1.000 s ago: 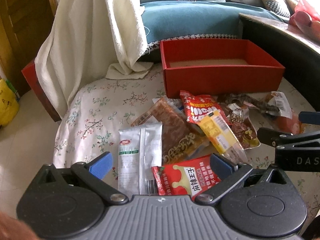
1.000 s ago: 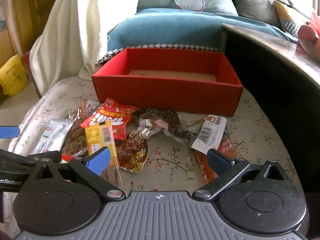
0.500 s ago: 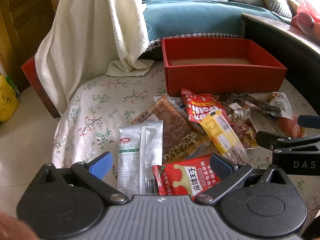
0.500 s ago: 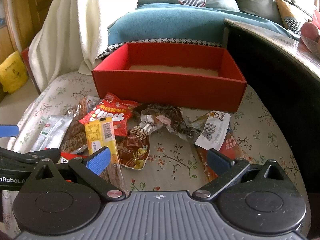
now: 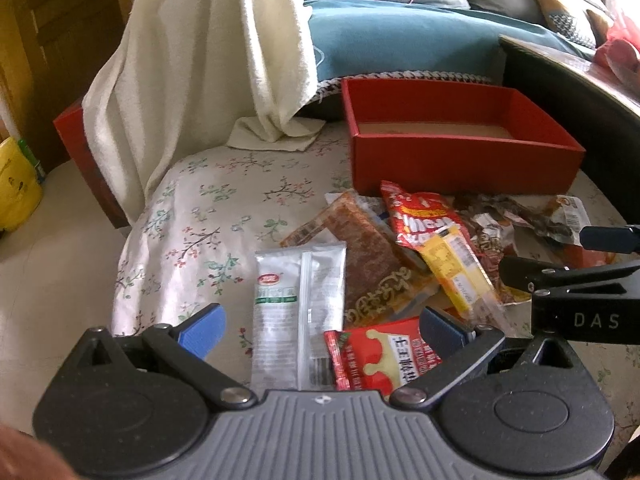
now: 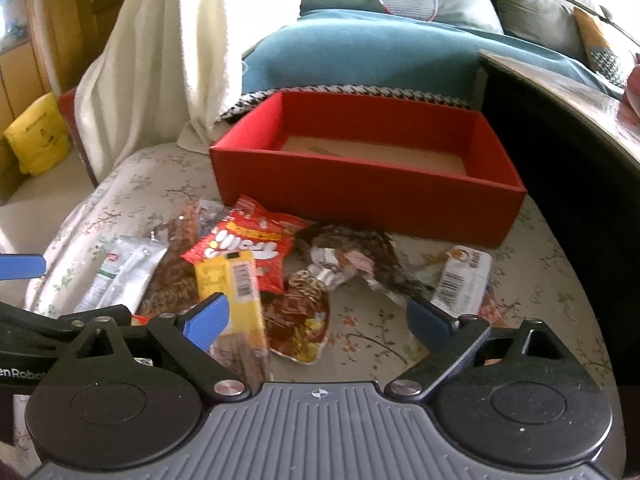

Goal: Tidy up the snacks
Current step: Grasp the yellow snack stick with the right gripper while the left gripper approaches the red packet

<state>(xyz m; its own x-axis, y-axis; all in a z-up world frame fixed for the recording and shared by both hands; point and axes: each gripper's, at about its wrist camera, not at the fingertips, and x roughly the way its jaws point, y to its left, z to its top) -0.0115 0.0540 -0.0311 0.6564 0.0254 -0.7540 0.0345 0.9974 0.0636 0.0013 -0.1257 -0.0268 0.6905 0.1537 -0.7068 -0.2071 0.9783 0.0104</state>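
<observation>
A: Snacks are piled on the floral cloth (image 5: 192,216) in front of the red box (image 6: 360,196), which looks empty, though its floor is partly hidden.

B: What has changed?

A: Little has been moved. The right gripper (image 6: 316,320), wide a second ago, is now closing with nothing pressed between its pads above the yellow packet (image 6: 230,284); a pick seems begun. The left gripper (image 5: 320,328) is held spread over the white sachet (image 5: 296,308).

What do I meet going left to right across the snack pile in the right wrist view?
Silver-white packet → yellow barcoded packet → dark brown and yellow wrapper → white barcoded packet.
</observation>
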